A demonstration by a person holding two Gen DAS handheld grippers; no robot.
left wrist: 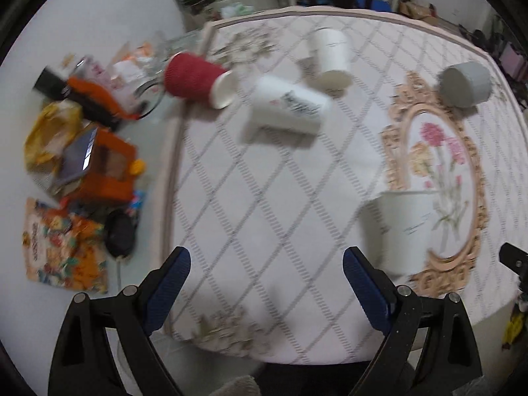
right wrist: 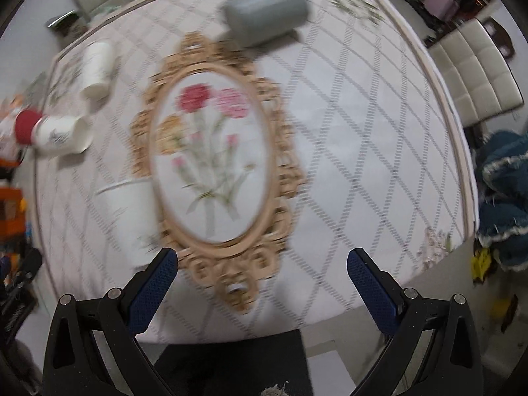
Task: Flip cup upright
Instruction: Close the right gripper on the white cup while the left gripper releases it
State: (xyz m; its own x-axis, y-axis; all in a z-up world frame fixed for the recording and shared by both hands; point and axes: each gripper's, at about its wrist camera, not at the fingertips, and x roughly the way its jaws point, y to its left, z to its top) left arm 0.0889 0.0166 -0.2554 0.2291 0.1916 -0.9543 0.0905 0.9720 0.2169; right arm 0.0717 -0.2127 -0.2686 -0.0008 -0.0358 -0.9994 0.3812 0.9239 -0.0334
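Observation:
Several cups lie on a quilted mat [left wrist: 264, 198]. A red cup [left wrist: 194, 77] lies on its side at the mat's left edge. A white printed cup [left wrist: 287, 109] lies on its side beside it. Another white cup [left wrist: 330, 54] lies farther back. A grey cup [left wrist: 465, 81] lies on its side at the right, also in the right wrist view [right wrist: 267, 13]. A white cup [left wrist: 406, 227] stands upright near me, also in the right wrist view [right wrist: 132, 214]. My left gripper [left wrist: 266, 264] is open and empty. My right gripper [right wrist: 262, 264] is open and empty.
Snack packets, an orange box [left wrist: 105, 168] and clutter crowd the table left of the mat. Chairs [right wrist: 478, 79] stand at the right and back. A blue cloth [right wrist: 505, 198] lies at the right. The mat's flower medallion [right wrist: 211, 165] is in front of my right gripper.

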